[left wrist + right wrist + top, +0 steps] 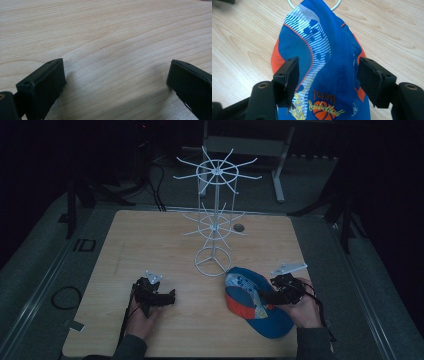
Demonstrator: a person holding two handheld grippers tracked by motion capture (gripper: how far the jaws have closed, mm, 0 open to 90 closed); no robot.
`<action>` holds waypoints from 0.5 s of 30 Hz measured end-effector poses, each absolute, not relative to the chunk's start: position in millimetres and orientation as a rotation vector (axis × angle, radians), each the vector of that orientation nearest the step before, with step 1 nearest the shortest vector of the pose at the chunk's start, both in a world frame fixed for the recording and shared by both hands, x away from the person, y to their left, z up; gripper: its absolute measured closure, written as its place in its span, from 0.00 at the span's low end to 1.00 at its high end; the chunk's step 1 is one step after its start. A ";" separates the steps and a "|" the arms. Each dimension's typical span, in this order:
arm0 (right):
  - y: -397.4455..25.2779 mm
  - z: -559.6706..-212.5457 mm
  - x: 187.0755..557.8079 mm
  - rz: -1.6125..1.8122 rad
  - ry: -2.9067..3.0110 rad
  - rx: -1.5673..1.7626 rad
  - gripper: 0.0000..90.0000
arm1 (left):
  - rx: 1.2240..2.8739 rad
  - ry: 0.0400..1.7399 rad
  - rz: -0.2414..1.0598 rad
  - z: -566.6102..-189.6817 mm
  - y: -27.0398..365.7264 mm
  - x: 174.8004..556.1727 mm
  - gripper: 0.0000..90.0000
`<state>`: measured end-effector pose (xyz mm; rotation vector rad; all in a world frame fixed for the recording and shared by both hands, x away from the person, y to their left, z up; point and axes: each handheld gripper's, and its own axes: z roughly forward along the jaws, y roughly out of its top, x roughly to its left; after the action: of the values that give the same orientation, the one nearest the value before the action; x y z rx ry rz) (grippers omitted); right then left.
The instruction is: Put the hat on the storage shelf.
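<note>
Wooden counter (150, 245) carries a cap (324, 62) at its right front, just before a white rack (215, 215). Right hand-held gripper (328, 75) straddles the cap's crown, jaws wide, long axis running away from it. Left hand-held gripper (115, 82) rests wide, empty, well apart.

A blue fabric baseball cap (252, 302) with orange panels, white striped patches and a basketball logo lies crumpled on the light wooden table (165, 245), just beside the round base of a white wire rack (214, 215)

Blue-and-orange cap (329, 62) with white stripes; white rack (214, 215)
</note>
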<state>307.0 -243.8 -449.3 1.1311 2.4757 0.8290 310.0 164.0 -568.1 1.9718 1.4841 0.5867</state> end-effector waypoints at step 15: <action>-230.4 -446.2 325.2 0.773 2.518 1.085 0.36 | 1.974 1.484 0.585 -567.9 164.1 310.0 0.03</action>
<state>325.2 -230.4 -446.2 1.0849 2.5181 0.7728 310.0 164.1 -567.9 1.9738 1.4844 0.5849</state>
